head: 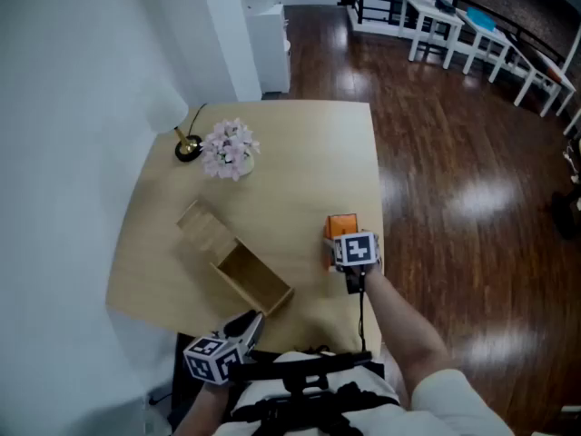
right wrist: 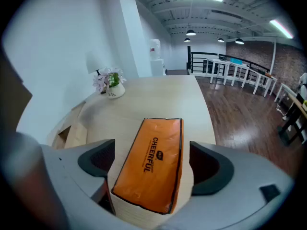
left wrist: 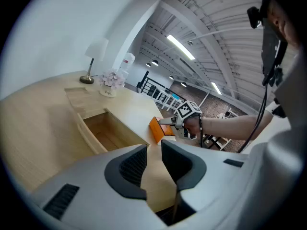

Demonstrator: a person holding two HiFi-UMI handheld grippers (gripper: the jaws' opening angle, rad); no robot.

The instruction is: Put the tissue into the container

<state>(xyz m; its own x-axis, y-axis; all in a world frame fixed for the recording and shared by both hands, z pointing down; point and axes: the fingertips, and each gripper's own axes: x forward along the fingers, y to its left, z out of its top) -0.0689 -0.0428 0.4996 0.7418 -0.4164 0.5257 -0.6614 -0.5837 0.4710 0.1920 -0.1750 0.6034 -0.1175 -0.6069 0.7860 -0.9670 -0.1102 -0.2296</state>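
— Right gripper point(right wrist: 149, 153), first entry: state?
— Jaws spread wide, one on each side of the orange tissue pack point(right wrist: 151, 169). One jaw is close against it, and a pale strip shows beside the other. Not clamped. Pack lies flat on the wooden table point(head: 300, 153) near its right edge, lettered face up.
— Seen from the head view?
— Partly. The gripper's marker cube point(head: 354, 250) covers the pack's near end, so only an orange patch shows.
— Container?
— Open wooden box point(head: 251, 280), left of the pack and apart from it, bare wood showing inside. Flat wooden panel point(head: 201, 224) touches its far end; whether joined to it, unclear. In the right gripper view the jaw housing cuts most of the box off.
— Left gripper point(left wrist: 152, 150)?
— Jaws a narrow gap apart with bare table between them, holding nothing. Sits at the table's near edge, just beside the box's near corner.
— Rest?
— Potted pink flowers point(head: 230, 149) and lamp point(head: 188, 146) at the far left. Lamp shade barely separable from the white wall.
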